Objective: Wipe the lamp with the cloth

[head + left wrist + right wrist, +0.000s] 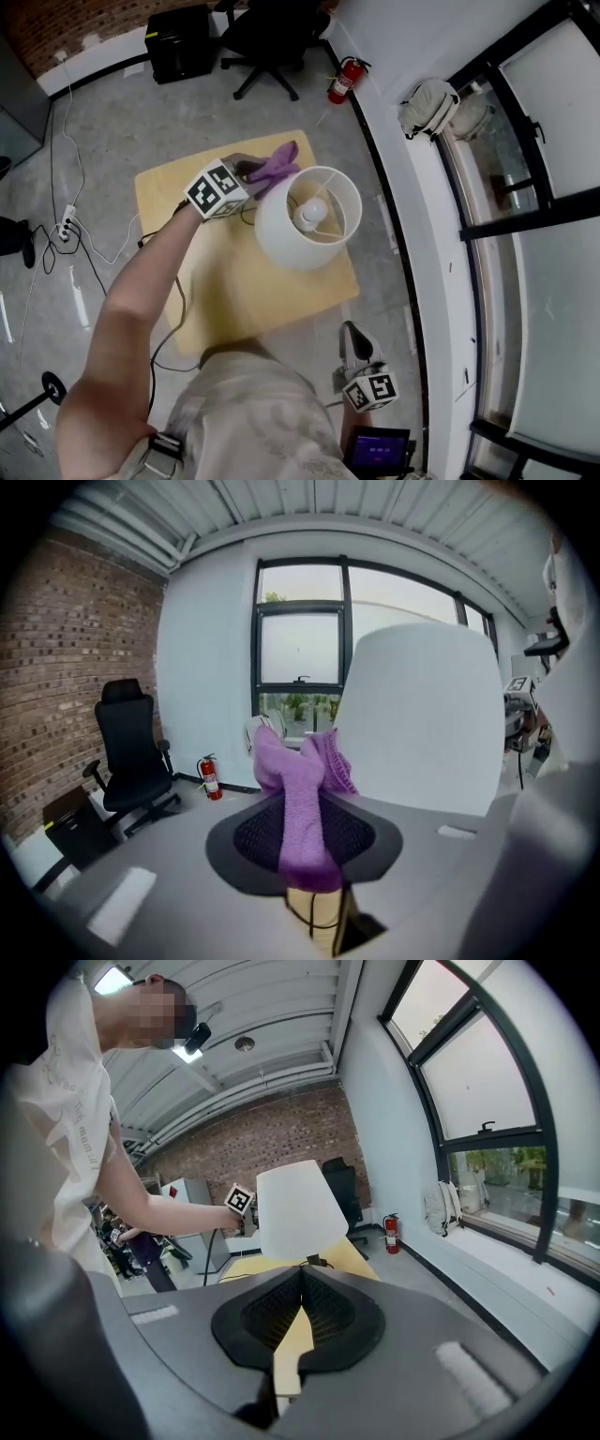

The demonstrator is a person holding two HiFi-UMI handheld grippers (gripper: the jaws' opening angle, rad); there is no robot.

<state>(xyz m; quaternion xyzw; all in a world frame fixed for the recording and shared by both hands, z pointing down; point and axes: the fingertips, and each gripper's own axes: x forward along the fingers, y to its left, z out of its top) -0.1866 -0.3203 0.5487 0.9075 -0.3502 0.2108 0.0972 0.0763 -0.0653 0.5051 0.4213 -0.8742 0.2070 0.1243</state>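
Note:
A white lamp point(307, 217) with a drum shade stands on the small yellow table point(234, 291), its bulb visible from above. My left gripper point(251, 172) is shut on a purple cloth point(277, 162), just left of and behind the shade's rim. In the left gripper view the cloth point(302, 799) hangs over the pads and the shade point(422, 714) fills the right side, close by. My right gripper point(350, 333) hangs off the table's near right corner, beside my body. Its jaws point(300, 1283) meet at the tips with nothing between them, and the lamp point(295, 1208) stands well ahead.
A black cord point(178, 300) runs from the lamp across the table and over its near edge. A black office chair point(272, 37) and a red fire extinguisher point(343, 81) stand beyond the table. A backpack point(429, 106) lies on the window ledge. Cables and a power strip point(66, 225) lie on the floor to the left.

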